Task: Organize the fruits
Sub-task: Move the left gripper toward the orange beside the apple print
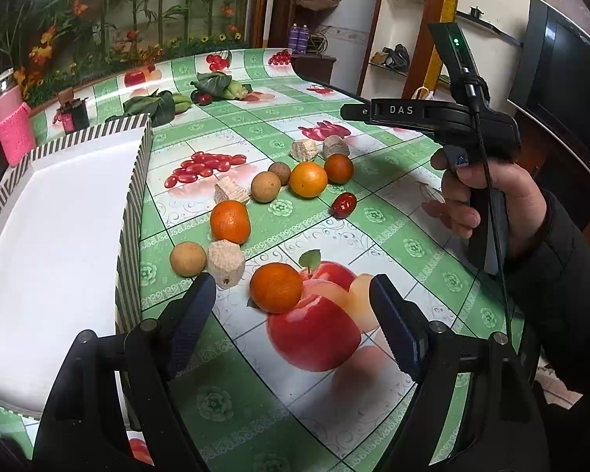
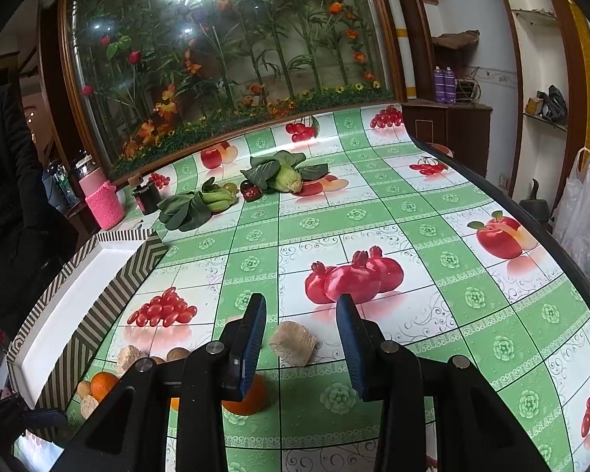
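Observation:
Several fruits lie on the fruit-print tablecloth in the left wrist view: three oranges (image 1: 230, 222) (image 1: 308, 179) (image 1: 275, 287), brown round fruits (image 1: 187, 258) (image 1: 265, 186), a red date (image 1: 343, 205), and pale wooden blocks (image 1: 226, 263) among them. My left gripper (image 1: 295, 314) is open, low over the cloth, with the nearest orange just ahead of its fingertips. A hand holds my right gripper (image 1: 346, 112) above the far blocks. In the right wrist view, the right gripper (image 2: 302, 330) is open, with a wooden block (image 2: 294, 343) on the table below the gap, untouched. An orange (image 2: 251, 397) peeks from under its left finger.
A white tray with a striped wall (image 1: 131, 212) (image 2: 110, 291) stands at the left. Leafy greens (image 2: 185, 208) (image 2: 283, 175), a pink bottle (image 2: 104, 204) and a dark jar (image 2: 147, 196) sit at the far side. The table edge (image 2: 531, 212) curves along the right. A person in dark clothes (image 2: 8, 181) stands at the left.

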`<move>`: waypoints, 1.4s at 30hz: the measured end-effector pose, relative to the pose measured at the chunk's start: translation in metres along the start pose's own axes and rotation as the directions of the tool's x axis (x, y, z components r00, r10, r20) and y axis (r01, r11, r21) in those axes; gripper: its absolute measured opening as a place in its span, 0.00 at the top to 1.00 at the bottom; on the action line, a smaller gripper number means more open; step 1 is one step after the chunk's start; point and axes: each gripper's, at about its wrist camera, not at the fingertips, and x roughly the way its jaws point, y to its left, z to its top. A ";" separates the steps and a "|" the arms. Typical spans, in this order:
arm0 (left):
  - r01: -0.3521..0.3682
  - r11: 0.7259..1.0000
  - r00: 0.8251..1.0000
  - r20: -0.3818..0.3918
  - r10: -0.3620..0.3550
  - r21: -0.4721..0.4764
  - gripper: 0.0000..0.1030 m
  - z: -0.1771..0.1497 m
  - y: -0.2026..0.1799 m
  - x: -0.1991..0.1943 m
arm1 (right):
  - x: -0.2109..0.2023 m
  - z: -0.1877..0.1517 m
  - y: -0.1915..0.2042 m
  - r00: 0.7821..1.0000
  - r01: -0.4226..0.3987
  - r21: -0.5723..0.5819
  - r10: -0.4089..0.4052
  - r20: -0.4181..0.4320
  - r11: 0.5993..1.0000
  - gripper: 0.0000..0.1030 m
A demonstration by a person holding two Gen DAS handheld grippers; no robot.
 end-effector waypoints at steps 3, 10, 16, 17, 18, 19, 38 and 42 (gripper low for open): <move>-0.006 1.000 1.000 0.013 0.006 0.017 0.21 0.000 -0.003 -0.003 | 0.000 0.000 0.001 1.000 0.001 0.000 -0.001 0.007 1.000 0.65; -0.011 1.000 1.000 0.013 0.011 0.013 0.21 0.001 -0.002 -0.003 | 0.000 0.000 0.001 1.000 0.001 0.001 -0.001 0.009 1.000 0.65; -0.021 0.999 0.999 0.023 0.022 -0.050 0.21 0.001 0.009 -0.003 | -0.001 0.000 0.000 1.000 0.002 0.000 -0.002 0.011 1.000 0.65; -0.023 0.998 0.999 0.026 0.025 -0.055 0.21 0.000 0.010 -0.004 | -0.001 0.000 0.000 1.000 0.002 -0.002 -0.002 0.013 1.000 0.65; -0.022 0.998 0.999 0.029 0.024 -0.060 0.21 0.000 0.011 -0.004 | -0.001 0.000 0.000 1.000 0.002 -0.003 -0.001 0.014 1.000 0.65; -0.021 0.998 0.999 0.027 0.023 -0.061 0.21 0.001 0.011 -0.004 | -0.001 0.000 0.000 1.000 0.002 -0.005 -0.002 0.015 1.000 0.65; 0.029 0.999 0.999 -0.021 -0.029 -0.025 0.22 -0.002 0.002 0.003 | -0.002 0.003 -0.009 1.000 0.004 0.007 -0.004 0.016 1.000 0.65; 0.047 0.998 0.998 -0.027 -0.047 -0.031 0.22 -0.001 0.003 0.004 | -0.002 0.002 -0.011 1.000 0.014 0.003 -0.014 0.004 1.000 0.65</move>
